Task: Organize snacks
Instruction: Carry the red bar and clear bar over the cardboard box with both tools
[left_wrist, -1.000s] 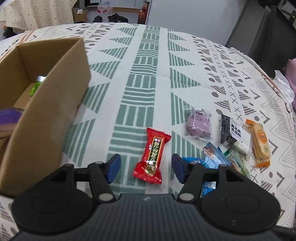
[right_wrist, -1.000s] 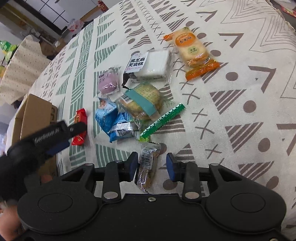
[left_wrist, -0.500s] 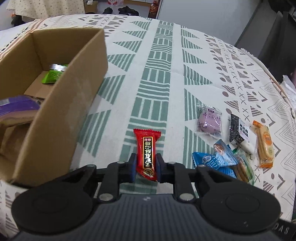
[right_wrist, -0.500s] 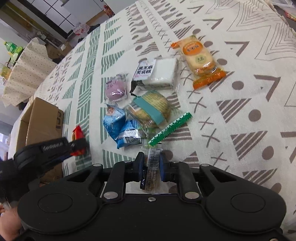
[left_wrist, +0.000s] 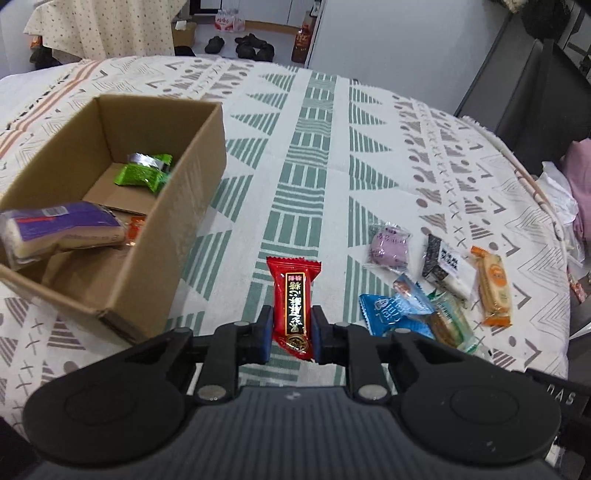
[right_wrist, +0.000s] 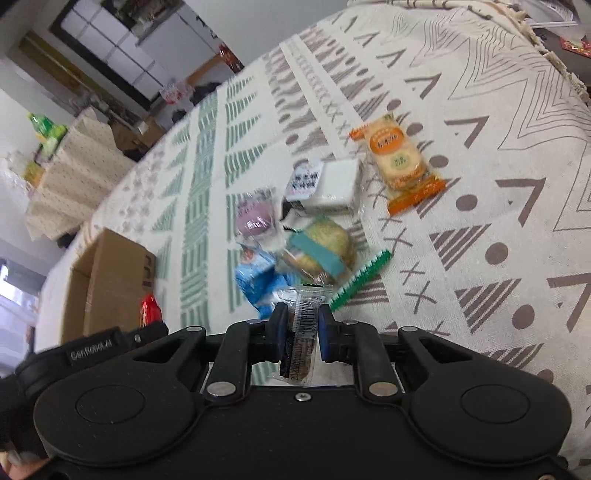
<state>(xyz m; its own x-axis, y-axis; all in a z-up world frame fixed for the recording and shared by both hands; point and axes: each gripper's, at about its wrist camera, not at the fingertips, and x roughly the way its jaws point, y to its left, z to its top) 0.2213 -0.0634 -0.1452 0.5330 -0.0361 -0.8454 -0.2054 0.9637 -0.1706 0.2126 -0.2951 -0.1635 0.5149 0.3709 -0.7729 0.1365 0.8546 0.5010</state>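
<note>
My left gripper (left_wrist: 292, 334) is shut on a red candy bar (left_wrist: 294, 302) and holds it above the patterned cloth, just right of the open cardboard box (left_wrist: 192, 206). The box holds a green packet (left_wrist: 146, 173) and a purple-wrapped snack (left_wrist: 59, 229). My right gripper (right_wrist: 302, 334) is shut on a clear-wrapped dark snack bar (right_wrist: 301, 336), lifted over the snack pile. The box (right_wrist: 110, 280) and the left gripper with the red bar (right_wrist: 150, 314) show at the left of the right wrist view.
On the cloth lie a purple round snack (left_wrist: 389, 247), a black-and-white pack (left_wrist: 447, 266), an orange biscuit pack (left_wrist: 493, 286), blue packets (left_wrist: 395, 310) and a green-banded cake (right_wrist: 319, 251). The table edge (left_wrist: 546, 206) runs along the right.
Both grippers shut on their snacks and lifted them. The left one rose with the red bar, so the inside of the box came into view. The right one lifted the clear-wrapped bar.
</note>
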